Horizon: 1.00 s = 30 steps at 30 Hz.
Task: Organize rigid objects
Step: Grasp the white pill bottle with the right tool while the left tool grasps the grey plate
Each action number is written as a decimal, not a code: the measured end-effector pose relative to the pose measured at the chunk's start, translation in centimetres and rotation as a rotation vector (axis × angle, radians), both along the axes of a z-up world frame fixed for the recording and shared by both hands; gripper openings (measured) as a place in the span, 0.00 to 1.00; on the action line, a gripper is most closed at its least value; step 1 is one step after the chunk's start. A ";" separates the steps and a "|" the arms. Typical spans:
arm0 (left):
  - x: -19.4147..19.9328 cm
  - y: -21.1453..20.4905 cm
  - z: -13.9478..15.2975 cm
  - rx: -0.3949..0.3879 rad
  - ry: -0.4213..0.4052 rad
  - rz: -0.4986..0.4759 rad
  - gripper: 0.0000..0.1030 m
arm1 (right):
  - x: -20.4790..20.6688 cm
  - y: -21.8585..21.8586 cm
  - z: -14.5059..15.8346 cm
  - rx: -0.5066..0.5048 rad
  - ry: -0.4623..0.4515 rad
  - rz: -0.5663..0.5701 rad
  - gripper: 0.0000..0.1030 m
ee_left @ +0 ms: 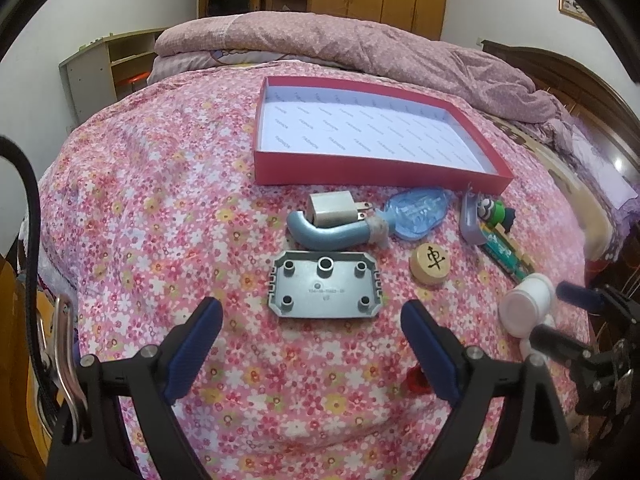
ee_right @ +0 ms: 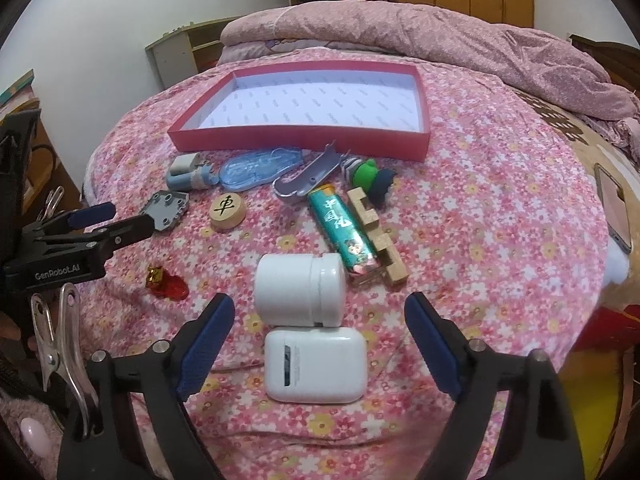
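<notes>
Both grippers, left (ee_left: 310,314) and right (ee_right: 320,312), hover spread and empty over clutter lying before the empty red box (ee_left: 262,158). The white jar (ee_right: 300,294) touches the earbud case (ee_right: 316,364); a careless grab could nudge both across the soft bedspread (ee_right: 500,220).

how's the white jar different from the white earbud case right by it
The white jar is cylindrical and lies on its side, with a separate screw lid; the white earbud case is a flat rounded rectangle lying flat, with a dark slot on its face. The jar looks taller. Both are glossy white, touch each other, and sit between the open right gripper fingers.
</notes>
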<state>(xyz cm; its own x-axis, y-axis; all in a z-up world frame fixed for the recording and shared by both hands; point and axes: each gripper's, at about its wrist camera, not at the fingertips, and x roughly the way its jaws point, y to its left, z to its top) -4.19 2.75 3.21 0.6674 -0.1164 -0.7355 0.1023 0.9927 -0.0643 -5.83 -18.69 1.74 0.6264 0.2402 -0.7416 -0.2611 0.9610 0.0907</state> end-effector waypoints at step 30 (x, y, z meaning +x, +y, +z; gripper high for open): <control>2.9 -0.9 -2.2 0.046 0.019 -0.001 0.88 | 1.7 1.5 -1.8 -0.009 0.017 0.032 0.54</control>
<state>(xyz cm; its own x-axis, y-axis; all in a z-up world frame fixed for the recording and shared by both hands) -1.28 1.86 0.97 0.6529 -0.0825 -0.7529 0.1021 0.9946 -0.0204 -4.12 -17.22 -0.10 0.6058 0.2529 -0.7544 -0.2902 0.9531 0.0865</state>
